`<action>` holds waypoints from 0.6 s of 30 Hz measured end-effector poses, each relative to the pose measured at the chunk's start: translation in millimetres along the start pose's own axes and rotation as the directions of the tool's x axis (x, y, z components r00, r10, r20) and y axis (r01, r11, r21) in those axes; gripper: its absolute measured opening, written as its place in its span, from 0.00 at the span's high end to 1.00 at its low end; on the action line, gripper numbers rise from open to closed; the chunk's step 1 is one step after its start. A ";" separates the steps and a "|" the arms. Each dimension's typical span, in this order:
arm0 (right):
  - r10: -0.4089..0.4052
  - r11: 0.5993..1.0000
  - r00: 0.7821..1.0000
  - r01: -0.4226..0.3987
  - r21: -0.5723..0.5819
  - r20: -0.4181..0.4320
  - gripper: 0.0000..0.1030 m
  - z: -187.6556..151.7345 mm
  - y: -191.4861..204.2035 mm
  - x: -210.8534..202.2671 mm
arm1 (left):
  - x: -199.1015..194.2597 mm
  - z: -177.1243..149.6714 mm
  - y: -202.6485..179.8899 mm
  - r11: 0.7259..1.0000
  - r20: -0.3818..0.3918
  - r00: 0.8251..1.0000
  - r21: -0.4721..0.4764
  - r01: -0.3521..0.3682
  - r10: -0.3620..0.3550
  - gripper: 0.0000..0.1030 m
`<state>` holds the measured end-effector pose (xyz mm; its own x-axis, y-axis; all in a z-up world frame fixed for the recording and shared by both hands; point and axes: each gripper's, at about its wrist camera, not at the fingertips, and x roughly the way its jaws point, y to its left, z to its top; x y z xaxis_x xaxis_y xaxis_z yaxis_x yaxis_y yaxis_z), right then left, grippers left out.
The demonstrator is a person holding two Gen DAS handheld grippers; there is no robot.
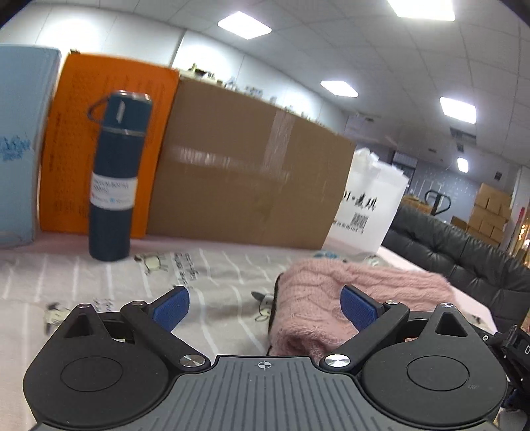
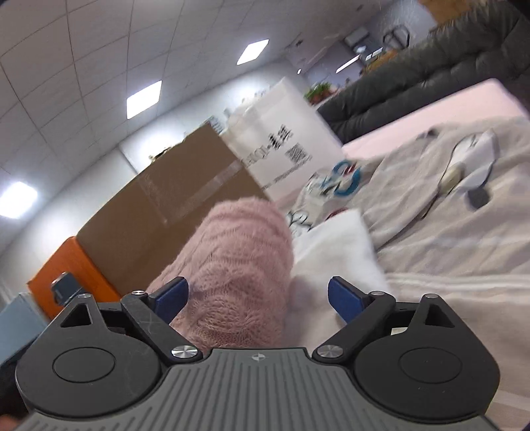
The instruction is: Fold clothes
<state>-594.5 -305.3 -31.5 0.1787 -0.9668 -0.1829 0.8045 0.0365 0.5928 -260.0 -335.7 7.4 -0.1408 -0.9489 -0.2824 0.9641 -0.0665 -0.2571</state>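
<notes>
With both jaws wide and empty, your fluffy pink knitted sweater [image 1: 347,298] may slump unfolded on the bed [image 1: 116,281] if nudged.

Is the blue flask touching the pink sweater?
Apart. The left wrist view shows the blue flask standing upright at the left, with bare patterned sheet between it and the pink sweater.

Flask [image 1: 114,175], boxes [image 1: 245,165] block rear; front free.

bright overhead ceiling panels [image 1: 244,25] w/ some glare, heavy fisheye bend + dark corners, background motion-blurred esp right wrist view.
</notes>
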 end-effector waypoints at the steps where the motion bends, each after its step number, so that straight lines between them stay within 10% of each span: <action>1: 0.006 0.999 1.000 -0.005 -0.032 0.020 0.07 0.1 7.4 -9.5 | -9.4 2.2 2.1 1.000 0.017 1.000 0.011 -0.001 0.001 0.01; 12: 0.184 0.954 0.982 -0.166 -0.250 0.052 0.00 -22.3 132.1 -91.1 | -97.0 26.8 42.8 0.986 0.164 0.986 0.164 -0.021 -0.006 0.00; 18: 0.097 0.967 0.984 -0.058 -0.249 0.147 0.00 -53.2 172.3 -100.5 | -116.2 18.0 74.6 0.968 0.245 0.969 0.234 -0.087 0.028 0.00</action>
<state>-443.7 -188.4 47.3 0.1706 -0.9853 -0.0071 0.9083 0.1545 0.3888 -167.7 -236.0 37.7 -0.0542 -0.9971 -0.0542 0.9985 -0.0539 -0.0080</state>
